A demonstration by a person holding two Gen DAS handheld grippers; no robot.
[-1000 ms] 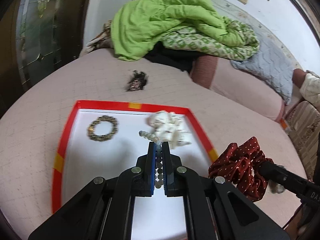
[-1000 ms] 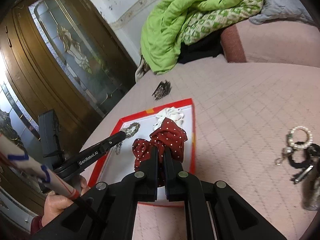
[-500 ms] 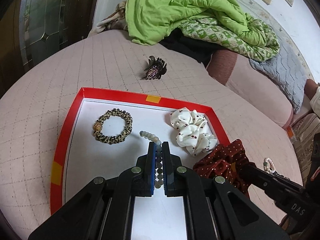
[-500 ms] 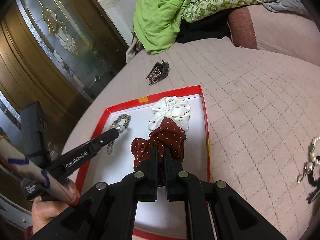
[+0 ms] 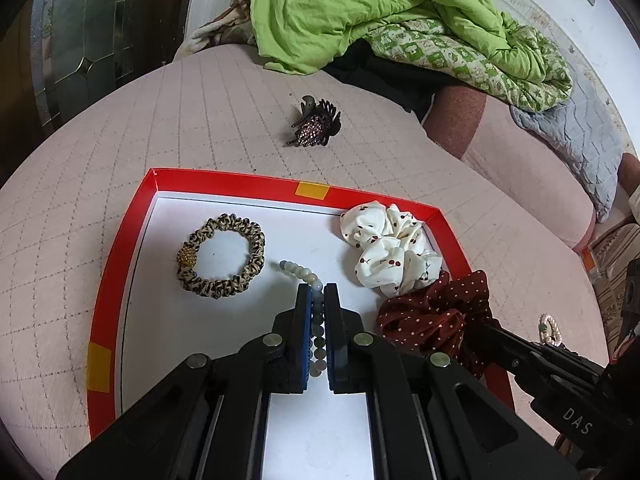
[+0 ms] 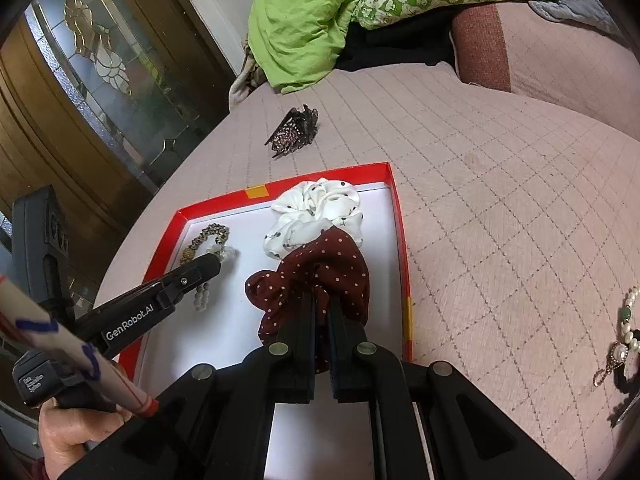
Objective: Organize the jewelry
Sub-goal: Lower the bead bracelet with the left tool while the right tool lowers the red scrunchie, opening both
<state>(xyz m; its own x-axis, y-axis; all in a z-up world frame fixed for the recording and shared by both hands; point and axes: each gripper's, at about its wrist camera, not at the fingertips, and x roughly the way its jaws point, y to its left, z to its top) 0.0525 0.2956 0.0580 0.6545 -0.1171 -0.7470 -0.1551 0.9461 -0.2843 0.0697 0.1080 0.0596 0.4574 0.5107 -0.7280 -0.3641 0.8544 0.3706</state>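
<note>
A red-rimmed white tray [image 5: 224, 178] lies on the pink quilted bed. In it are a leopard-print scrunchie [image 5: 224, 256] and a white cherry-print scrunchie [image 5: 390, 248]. My left gripper [image 5: 317, 292] is shut on a pale green bead bracelet [image 5: 298, 270], low over the tray's middle. My right gripper [image 6: 322, 304] is shut on a dark red polka-dot scrunchie [image 6: 320, 272] over the tray's right side, just in front of the white scrunchie [image 6: 316, 212]. The red scrunchie [image 5: 436, 316] also shows in the left wrist view.
A dark rhinestone claw clip [image 5: 316, 124] lies on the bed beyond the tray. A pearl bracelet and dark jewelry [image 6: 624, 336] lie to the right of the tray. A green blanket [image 5: 360, 12] is piled at the back. A wooden glass door [image 6: 80, 92] stands left.
Both grippers have come lower and forward over the tray with their loads. The red scrunchie has moved in from beyond the tray's right rim to over its right side.
</note>
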